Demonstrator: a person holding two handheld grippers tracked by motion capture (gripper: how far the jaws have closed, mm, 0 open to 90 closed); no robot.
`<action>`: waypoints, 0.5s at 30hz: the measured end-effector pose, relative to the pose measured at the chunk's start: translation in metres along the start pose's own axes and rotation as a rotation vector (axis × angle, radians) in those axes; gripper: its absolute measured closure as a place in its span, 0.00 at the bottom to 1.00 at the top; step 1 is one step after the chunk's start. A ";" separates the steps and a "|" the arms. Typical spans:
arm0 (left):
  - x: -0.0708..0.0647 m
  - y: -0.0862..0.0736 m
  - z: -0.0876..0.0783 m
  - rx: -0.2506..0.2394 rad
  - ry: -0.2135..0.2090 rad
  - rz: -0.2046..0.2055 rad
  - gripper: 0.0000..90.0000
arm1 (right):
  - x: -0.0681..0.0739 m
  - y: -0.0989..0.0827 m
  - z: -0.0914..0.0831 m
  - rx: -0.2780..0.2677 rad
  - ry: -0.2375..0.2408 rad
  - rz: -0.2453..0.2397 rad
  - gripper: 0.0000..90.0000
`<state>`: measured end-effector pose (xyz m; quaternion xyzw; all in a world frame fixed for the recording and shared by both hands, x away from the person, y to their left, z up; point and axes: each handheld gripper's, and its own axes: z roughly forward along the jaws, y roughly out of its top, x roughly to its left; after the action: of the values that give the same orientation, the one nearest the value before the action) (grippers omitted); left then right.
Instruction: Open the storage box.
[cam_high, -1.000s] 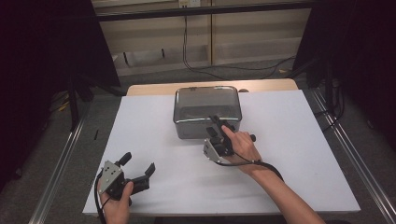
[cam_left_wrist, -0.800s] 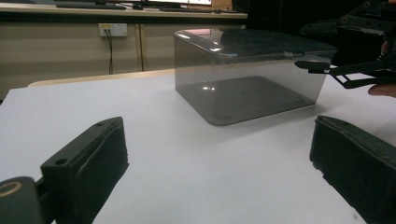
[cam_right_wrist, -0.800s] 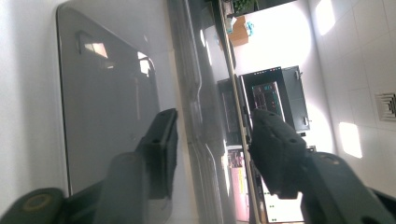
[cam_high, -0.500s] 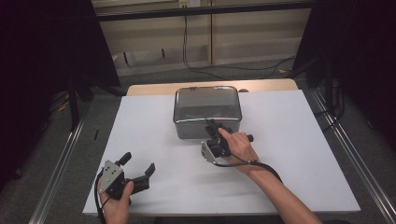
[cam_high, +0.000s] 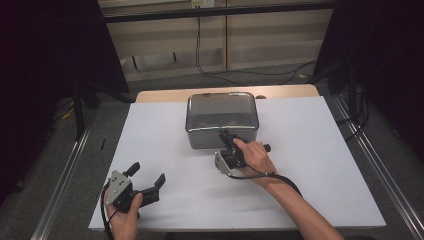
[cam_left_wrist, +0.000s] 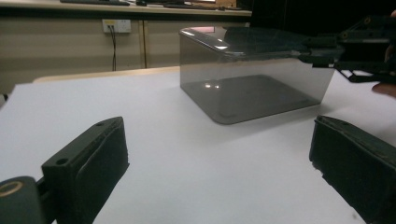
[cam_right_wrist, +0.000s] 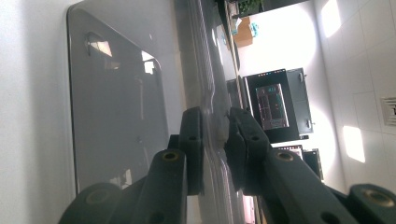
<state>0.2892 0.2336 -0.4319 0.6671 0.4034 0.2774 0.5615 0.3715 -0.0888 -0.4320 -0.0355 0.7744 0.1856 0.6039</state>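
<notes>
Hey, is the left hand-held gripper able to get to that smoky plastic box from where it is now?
Probably yes. The left hand-held gripper sits open near the table's front edge, with bare white tabletop between it and the box. The right hand-held gripper is clamped on the box's near rim, so the left side stays free.

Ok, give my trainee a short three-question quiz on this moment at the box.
1. True or false: the left gripper is holding the lid.
2. Which gripper is clamped on the near edge of the lid: A left, B right?
3. What does the grey box stand on?

Key: 1 false, its jaws stand open over the white tabletop, apart from the box. 2 B, its jaws have just been closing on the lid's rim. 3 the white tabletop.
</notes>
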 end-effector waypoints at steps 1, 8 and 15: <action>-0.001 0.000 0.000 0.008 -0.014 -0.004 0.05 | 0.000 0.000 0.000 -0.001 0.001 0.004 0.86; 0.002 0.005 0.004 -0.005 -0.025 0.019 0.05 | -0.002 -0.001 -0.001 -0.011 0.006 0.028 0.86; -0.005 0.015 0.009 0.008 -0.073 0.040 0.09 | -0.006 0.000 -0.001 -0.031 0.008 0.047 0.87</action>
<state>0.2976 0.2235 -0.4193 0.6870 0.3704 0.2624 0.5675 0.3717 -0.0901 -0.4261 -0.0274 0.7745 0.2113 0.5956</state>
